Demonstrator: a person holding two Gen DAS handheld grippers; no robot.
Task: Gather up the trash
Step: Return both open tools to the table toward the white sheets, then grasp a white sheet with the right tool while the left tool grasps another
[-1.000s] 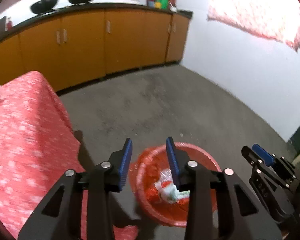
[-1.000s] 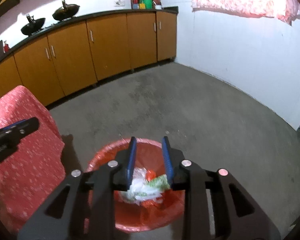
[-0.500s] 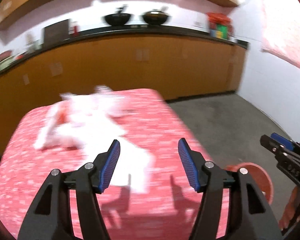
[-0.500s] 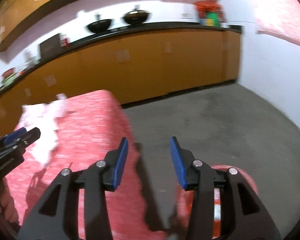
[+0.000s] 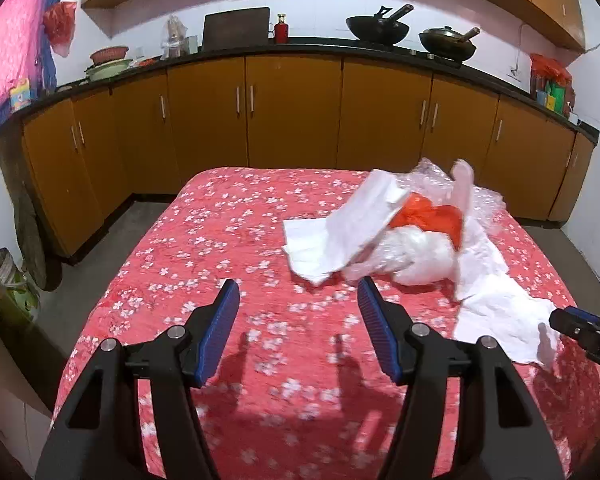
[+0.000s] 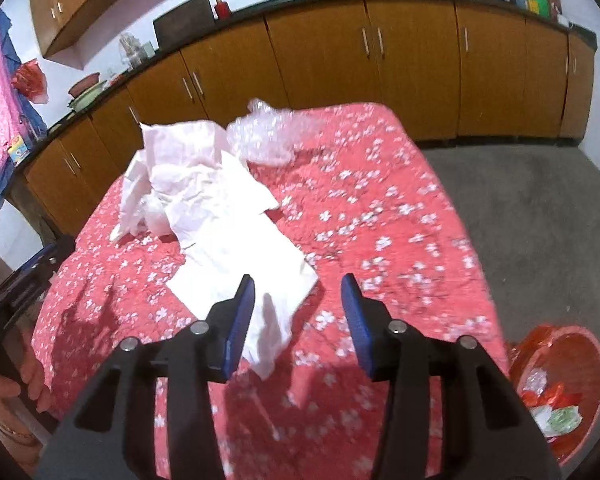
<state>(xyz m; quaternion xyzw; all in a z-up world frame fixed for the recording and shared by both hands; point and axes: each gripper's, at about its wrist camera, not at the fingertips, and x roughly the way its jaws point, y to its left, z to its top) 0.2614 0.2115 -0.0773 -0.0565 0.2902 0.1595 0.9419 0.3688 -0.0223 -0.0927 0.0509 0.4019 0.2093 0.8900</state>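
Several pieces of trash lie on the table [image 5: 228,240] under its red flowered cloth: crumpled white paper sheets [image 6: 236,240], a clear plastic wrap [image 6: 272,136] at the far side, a white plastic bag [image 5: 412,252] and an orange bag [image 5: 432,216] knotted into the pile. Left gripper [image 5: 298,312] hangs above bare cloth just short of the pile, jaws spread wide, nothing between them. Right gripper [image 6: 298,312] is also spread and empty, with the near corner of the long paper sheet just ahead of its left pad. Red bin [image 6: 596,364] sits on the floor beside the table, already holding some wrappers.

Everything looks very light, soft and crushable; nothing fragile. Paper probably slides on the cloth, so a pinch at a raised crease or the lifted corner seems better than a flat edge. Plastic film is likely slippery and springy; the bunched knot of the orange bag looks like the firmest hold.

No brand, label or legible writing on any trash.
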